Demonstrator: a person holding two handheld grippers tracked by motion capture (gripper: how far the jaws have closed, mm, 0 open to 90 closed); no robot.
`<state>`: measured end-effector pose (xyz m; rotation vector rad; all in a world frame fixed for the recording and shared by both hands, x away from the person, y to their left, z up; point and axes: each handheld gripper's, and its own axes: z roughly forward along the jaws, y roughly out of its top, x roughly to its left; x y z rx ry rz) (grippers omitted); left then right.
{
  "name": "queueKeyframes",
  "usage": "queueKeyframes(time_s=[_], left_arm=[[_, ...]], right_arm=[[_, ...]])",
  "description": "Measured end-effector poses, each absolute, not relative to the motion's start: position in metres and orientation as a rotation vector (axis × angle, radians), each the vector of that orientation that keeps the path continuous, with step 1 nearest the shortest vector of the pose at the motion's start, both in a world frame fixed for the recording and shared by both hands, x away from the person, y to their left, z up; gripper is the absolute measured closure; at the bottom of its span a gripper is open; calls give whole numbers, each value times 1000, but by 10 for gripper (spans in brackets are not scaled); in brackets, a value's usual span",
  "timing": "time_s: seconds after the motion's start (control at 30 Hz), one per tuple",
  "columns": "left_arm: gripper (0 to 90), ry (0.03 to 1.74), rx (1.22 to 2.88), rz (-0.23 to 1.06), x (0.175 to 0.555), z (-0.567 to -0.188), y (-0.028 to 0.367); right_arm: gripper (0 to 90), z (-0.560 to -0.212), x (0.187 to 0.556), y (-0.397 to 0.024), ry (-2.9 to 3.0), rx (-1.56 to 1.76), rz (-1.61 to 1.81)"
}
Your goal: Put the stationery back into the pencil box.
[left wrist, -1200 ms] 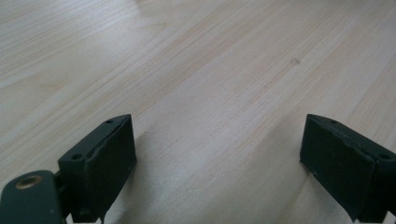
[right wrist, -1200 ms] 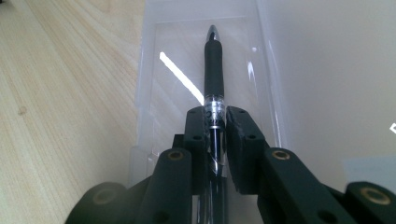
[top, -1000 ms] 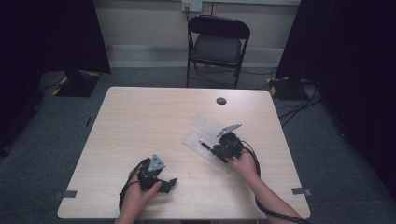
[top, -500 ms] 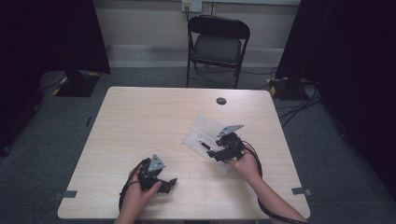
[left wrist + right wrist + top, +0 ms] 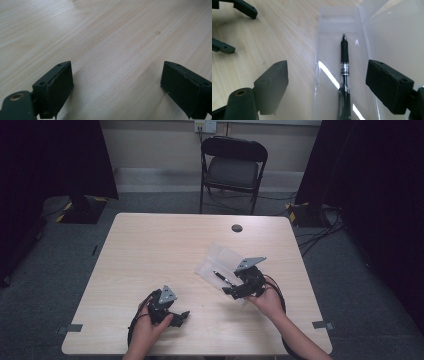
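Pen (image 5: pixel 344 67) and box (image 5: pixel 338 27) sit right in front of our right gripper (image 5: pixel 325 82). The box is clear plastic, and its lid (image 5: pixel 394 32) is swung open and leans back on the far right side. The black pen lies flat in the bottom of the box, with its tip pointing away from us. It lies between our two jaws, a bit closer to the right one. The jaws are spread wide and hold nothing. One jaw is out over the bare worktop (image 5: pixel 150 250) and the other is over the open lid side, so we think we are lined up to reach in for the pen.

The box is narrow, and its walls run close along both sides of the pen. There is little room for a jaw to go down beside it. The left wall stands between our left jaw and the pen, so we may bump it.

Our left gripper (image 5: pixel 169 307) rests low over the worktop, near the front edge and well apart from the box. Its jaws are spread wide too, with just bare wood between them. It looks like it is waiting.

The worktop has lots of open room behind and to the left of the box. A small dark round thing (image 5: pixel 237 228) sits near the back edge, far from both grippers.
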<state>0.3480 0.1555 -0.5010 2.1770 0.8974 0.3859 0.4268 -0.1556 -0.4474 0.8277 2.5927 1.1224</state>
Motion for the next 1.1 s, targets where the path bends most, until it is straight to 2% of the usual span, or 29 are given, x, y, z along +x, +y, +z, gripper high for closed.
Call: queueKeyframes(time_s=[1.1], left_arm=[[103,892,2181,385,348,-501,156]], right_arm=[[158,-443,395,-190,2580,821,1203]])
